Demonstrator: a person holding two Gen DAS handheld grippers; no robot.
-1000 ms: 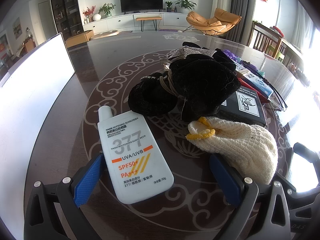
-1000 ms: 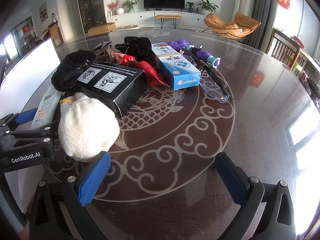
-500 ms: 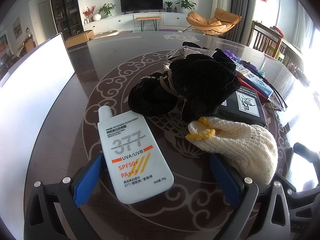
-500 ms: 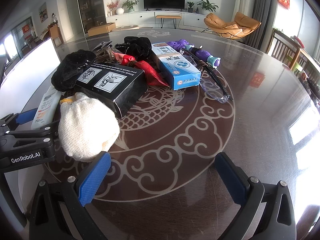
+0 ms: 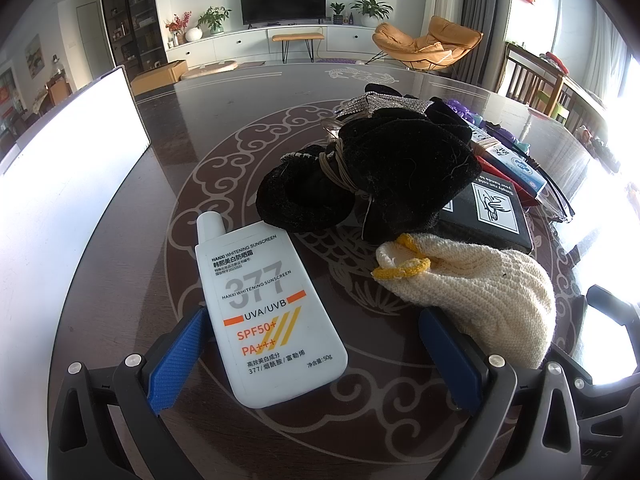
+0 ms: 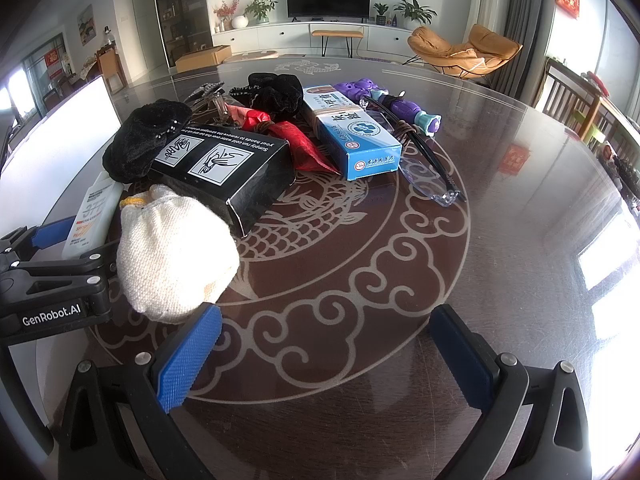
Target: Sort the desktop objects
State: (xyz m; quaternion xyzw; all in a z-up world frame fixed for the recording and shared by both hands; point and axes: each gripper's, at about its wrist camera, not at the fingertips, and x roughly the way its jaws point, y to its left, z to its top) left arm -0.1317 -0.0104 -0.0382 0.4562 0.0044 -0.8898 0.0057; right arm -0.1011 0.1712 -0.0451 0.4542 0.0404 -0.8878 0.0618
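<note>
— White plastic, that sunscreen tube (image 5: 267,308). It lies flat on the tabletop (image 6: 500,184) with its base between the fingers of the left gripper (image 5: 316,354) and its cap pointing away from them, tipped a little to the left.

— So the long axis runs nearly along the reach?

— Nearly. The left blue finger (image 5: 178,356) is touching or just beside the tube's edge; the right one stands well off, close to the cream knit pouch (image 5: 476,294). Those fingers are spread wide and hold nothing.

— And the right gripper (image 6: 324,356)?

— Spread wide too, empty, over bare patterned tabletop. The pouch sits just beyond its left finger (image 6: 188,360), and the tube is farther off on that side, so the left hand is much nearer the tube. I'd guess the tube is the first pick, though nothing shows where the sorted things should go.

— What does each camera add?

— The left one shows the tube's whole label and a black velvet bow (image 5: 400,176) behind it, which hides most of the pile. The right one opens the pile up: a black box (image 6: 224,168), red cloth (image 6: 300,142), a blue carton (image 6: 352,132), a purple toy (image 6: 392,104), and clear glasses (image 6: 428,182). From there only a sliver of the tube shows, past the left gripper's body.
</note>
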